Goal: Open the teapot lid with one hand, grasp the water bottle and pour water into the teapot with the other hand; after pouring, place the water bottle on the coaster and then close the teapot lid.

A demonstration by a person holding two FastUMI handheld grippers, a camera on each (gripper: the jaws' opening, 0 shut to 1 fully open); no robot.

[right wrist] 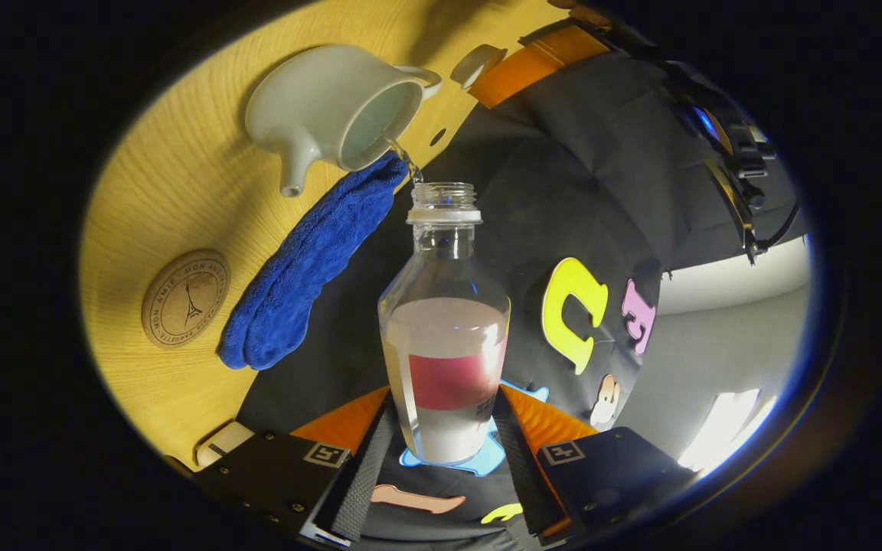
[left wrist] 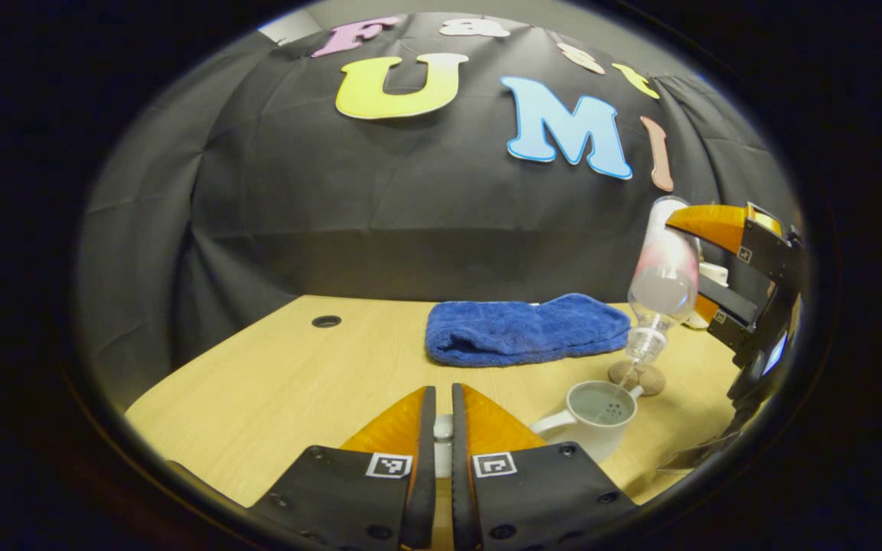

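Pinched between the left gripper's (left wrist: 443, 428) nearly closed fingers is a small pale piece, most likely the lid (left wrist: 443, 438), held low over the table (left wrist: 272, 390) just to the side of the teapot (left wrist: 592, 419). That pot stands open, its inner strainer bare, so the opening step looks done. Over it the right gripper (right wrist: 452, 440) clamps the bottle (right wrist: 447, 337) near its base, both fingers pressing on its sides, the bottle tipped neck-down with a thin stream running from its mouth into the pot. Pouring, then, is under way, and a good share of water seems to remain in the bottle. Just beyond the pot, in the left gripper view, sits the coaster (right wrist: 185, 298), round and cork-like, near one end of the blue towel (left wrist: 525, 329) and bare of any load. What is left, by my reading: finish the pour, right the bottle, stand it on the coaster, then bring the lid back onto the pot.
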